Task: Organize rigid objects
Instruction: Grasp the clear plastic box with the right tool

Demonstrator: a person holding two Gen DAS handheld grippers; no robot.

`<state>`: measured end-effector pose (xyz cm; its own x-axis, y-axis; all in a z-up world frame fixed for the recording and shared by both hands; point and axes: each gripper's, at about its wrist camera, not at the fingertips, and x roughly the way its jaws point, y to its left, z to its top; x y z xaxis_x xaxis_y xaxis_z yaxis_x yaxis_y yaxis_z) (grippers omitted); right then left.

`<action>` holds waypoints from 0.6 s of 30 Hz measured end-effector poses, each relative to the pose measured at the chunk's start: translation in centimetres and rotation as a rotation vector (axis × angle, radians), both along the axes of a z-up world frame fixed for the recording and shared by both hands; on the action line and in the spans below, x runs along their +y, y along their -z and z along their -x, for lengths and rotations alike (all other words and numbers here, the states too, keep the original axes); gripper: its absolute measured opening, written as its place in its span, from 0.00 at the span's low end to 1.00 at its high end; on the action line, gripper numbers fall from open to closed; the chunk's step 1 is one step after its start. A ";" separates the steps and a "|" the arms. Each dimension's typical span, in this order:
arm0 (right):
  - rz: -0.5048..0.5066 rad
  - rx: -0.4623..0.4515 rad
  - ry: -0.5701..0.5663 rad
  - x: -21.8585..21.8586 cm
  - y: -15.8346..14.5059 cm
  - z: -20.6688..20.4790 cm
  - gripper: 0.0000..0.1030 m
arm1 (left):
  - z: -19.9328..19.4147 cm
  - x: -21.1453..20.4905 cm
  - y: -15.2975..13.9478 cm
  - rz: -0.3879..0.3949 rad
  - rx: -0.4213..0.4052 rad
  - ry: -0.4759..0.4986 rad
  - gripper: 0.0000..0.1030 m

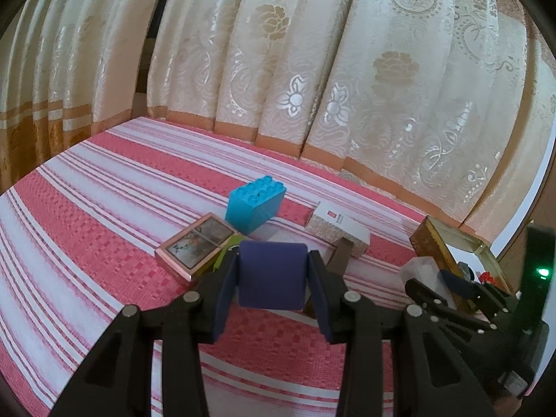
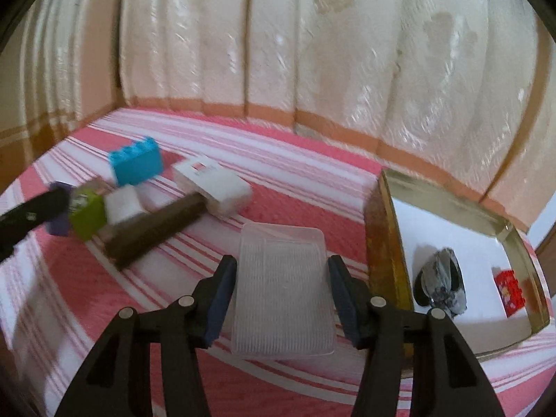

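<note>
My left gripper (image 1: pixel 272 274) is shut on a dark purple block (image 1: pixel 272 274) and holds it above the striped bed cover (image 1: pixel 104 243). Behind it lie a blue toy brick (image 1: pixel 255 208), a pink framed tile (image 1: pixel 196 245), a white box (image 1: pixel 338 227) and a brown bar (image 1: pixel 338 255). My right gripper (image 2: pixel 281 299) holds a clear plastic case (image 2: pixel 283 292) between its fingers, beside a gold tin tray (image 2: pixel 389 243). The tray holds a dark wrapped item (image 2: pixel 441 281) and a red item (image 2: pixel 509 293).
Patterned cream curtains (image 1: pixel 312 69) hang along the far edge of the bed. In the right wrist view a green block (image 2: pixel 88 215), a white cube (image 2: pixel 123 205), the blue brick (image 2: pixel 135 161) and the left gripper (image 2: pixel 31 212) sit at the left.
</note>
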<state>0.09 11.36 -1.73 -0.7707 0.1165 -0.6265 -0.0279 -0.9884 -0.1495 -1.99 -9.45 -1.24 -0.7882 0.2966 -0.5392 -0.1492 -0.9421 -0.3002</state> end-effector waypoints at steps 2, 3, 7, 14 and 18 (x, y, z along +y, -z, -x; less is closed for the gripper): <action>0.005 0.024 -0.023 -0.6 -0.4 -0.4 0.55 | 0.1 -0.1 0.0 -0.002 -0.003 -0.003 0.38; 0.007 0.027 -0.027 -0.7 -0.5 -0.4 0.55 | 0.1 -0.1 0.0 -0.003 -0.003 -0.004 0.38; 0.035 0.027 -0.029 -0.5 -0.5 -0.3 0.55 | 0.1 -0.2 0.1 -0.005 -0.008 -0.009 0.38; 0.065 0.061 -0.026 0.3 -1.3 -0.8 0.55 | 0.1 -0.3 0.0 -0.001 -0.002 -0.037 0.38; 0.073 0.076 -0.026 0.7 -1.8 -1.1 0.55 | -0.2 0.2 -0.3 0.038 0.018 -0.060 0.38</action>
